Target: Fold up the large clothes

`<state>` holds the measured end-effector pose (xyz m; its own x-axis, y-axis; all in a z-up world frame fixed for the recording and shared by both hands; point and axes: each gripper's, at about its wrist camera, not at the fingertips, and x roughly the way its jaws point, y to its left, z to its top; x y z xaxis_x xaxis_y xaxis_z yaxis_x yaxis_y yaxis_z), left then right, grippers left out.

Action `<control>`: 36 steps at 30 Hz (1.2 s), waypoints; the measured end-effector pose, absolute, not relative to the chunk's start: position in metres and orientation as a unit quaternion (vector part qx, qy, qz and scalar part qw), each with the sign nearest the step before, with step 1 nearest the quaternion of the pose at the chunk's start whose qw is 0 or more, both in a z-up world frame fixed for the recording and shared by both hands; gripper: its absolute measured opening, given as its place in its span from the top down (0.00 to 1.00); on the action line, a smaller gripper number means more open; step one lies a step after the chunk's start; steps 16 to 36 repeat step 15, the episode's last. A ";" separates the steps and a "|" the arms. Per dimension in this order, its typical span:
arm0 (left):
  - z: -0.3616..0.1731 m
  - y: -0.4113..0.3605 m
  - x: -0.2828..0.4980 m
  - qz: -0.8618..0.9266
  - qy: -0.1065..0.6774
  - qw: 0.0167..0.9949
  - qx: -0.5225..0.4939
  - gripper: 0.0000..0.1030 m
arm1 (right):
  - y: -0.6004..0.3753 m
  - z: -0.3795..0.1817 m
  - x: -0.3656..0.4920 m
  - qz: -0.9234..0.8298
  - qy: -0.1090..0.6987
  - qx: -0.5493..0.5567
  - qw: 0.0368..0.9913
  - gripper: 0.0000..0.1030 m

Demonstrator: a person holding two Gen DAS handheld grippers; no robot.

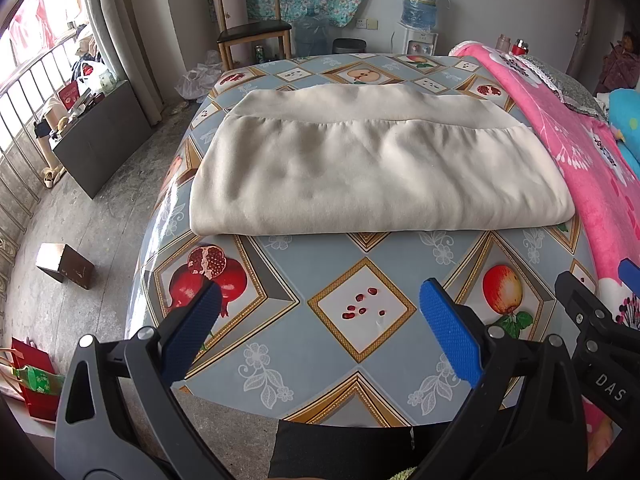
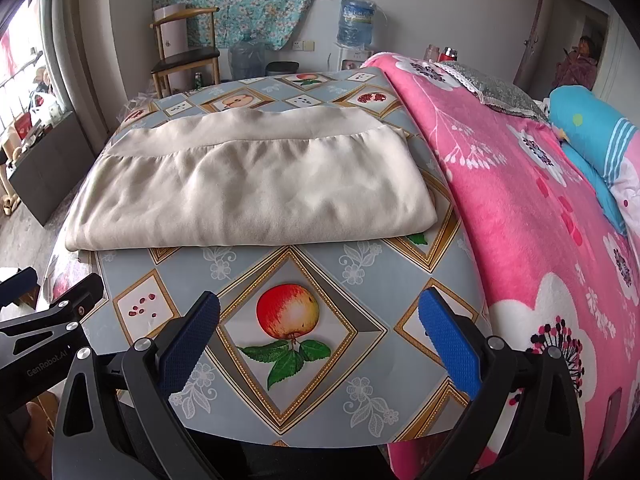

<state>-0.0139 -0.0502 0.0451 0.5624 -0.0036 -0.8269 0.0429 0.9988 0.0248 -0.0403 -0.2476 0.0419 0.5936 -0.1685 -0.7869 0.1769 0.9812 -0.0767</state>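
A cream garment (image 1: 372, 164) (image 2: 248, 192) lies folded into a wide rectangle on the fruit-patterned tablecloth (image 1: 360, 316) (image 2: 360, 272), its folded edge toward me. My left gripper (image 1: 320, 300) hovers open over the near table edge, well short of the garment, nothing between its blue pads. My right gripper (image 2: 320, 308) is open too, above an apple print, also short of the cloth. Each gripper shows at the side of the other's view: the right one (image 1: 592, 312), the left one (image 2: 60, 308).
A pink flowered blanket (image 1: 592, 168) (image 2: 540, 208) covers the table's right side, with a blue cushion (image 2: 592, 136) beyond. A wooden chair (image 1: 248, 28), water bottles (image 1: 420, 0) and a dispenser stand at the back wall. A dark cabinet (image 1: 100, 136) and a small box (image 1: 64, 264) are on the floor at left.
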 end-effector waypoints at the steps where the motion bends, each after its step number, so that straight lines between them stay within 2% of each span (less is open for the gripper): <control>1: 0.045 -0.050 -0.014 -0.013 0.468 0.884 0.021 0.07 | -0.248 0.042 -0.040 -0.096 0.441 0.004 0.892 0.06; 36: 0.042 -0.048 -0.010 -0.013 0.470 0.882 0.021 0.07 | -0.249 0.039 -0.040 -0.098 0.443 0.008 0.891 0.06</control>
